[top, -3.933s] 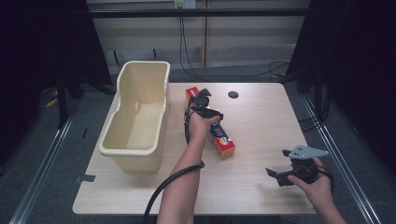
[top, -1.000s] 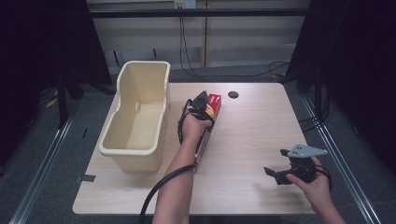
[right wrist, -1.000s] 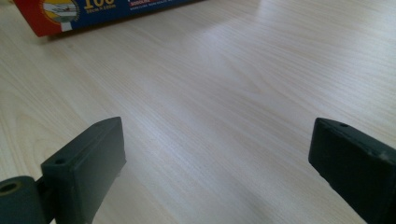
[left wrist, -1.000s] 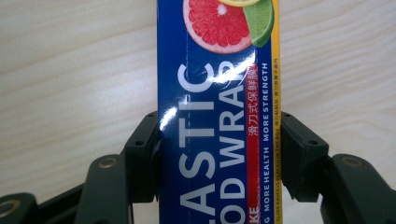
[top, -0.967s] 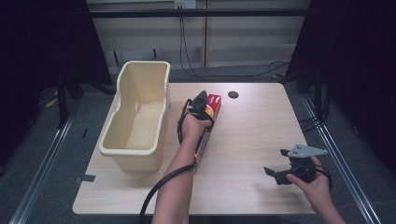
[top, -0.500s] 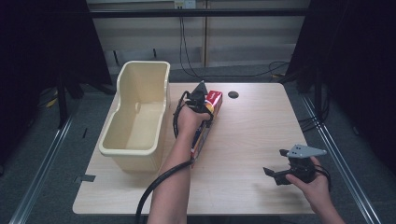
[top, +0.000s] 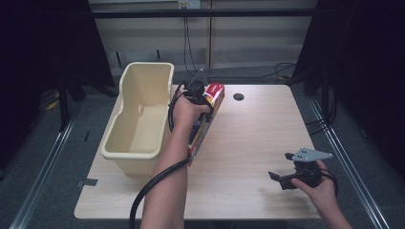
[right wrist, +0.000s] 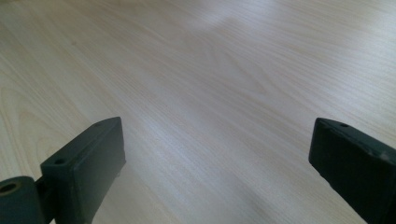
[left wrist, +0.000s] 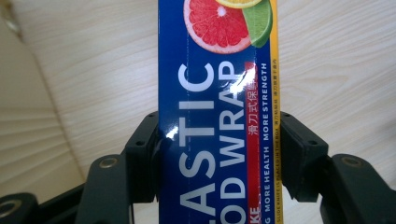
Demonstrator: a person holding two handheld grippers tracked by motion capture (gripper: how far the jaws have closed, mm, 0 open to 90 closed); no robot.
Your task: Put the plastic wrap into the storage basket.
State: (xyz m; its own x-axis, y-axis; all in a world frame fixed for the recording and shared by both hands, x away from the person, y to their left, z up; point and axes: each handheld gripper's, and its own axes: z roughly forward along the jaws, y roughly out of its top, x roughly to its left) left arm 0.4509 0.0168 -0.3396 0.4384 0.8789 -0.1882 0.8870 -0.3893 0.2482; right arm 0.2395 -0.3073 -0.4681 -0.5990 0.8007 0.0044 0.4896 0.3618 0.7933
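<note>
Left gripper: my jaws are closed against the two long sides of the plastic wrap box; both pads press flat on it.
Plastic wrap box: blue carton with white lettering, a red stripe and citrus slices printed on it. In the high view it is lifted clear of the table, tilted, red end toward the far edge, lower end passing under my left forearm.
Box position: just beside the right wall of the cream tub, over the table, not inside the tub.
Cream tub: stands open on the left part of the table, long axis running away from me; its wall shows at the left edge of the left gripper view.
Obstruction: the tub's right wall stands between the box and the tub's interior.
Right gripper: held in my right hand low over the near right of the table, well apart from the box; jaws spread wide, nothing between them, bare wood below.
Other items: a dark round hole in the tabletop near the far edge; black cables on the floor beyond.
</note>
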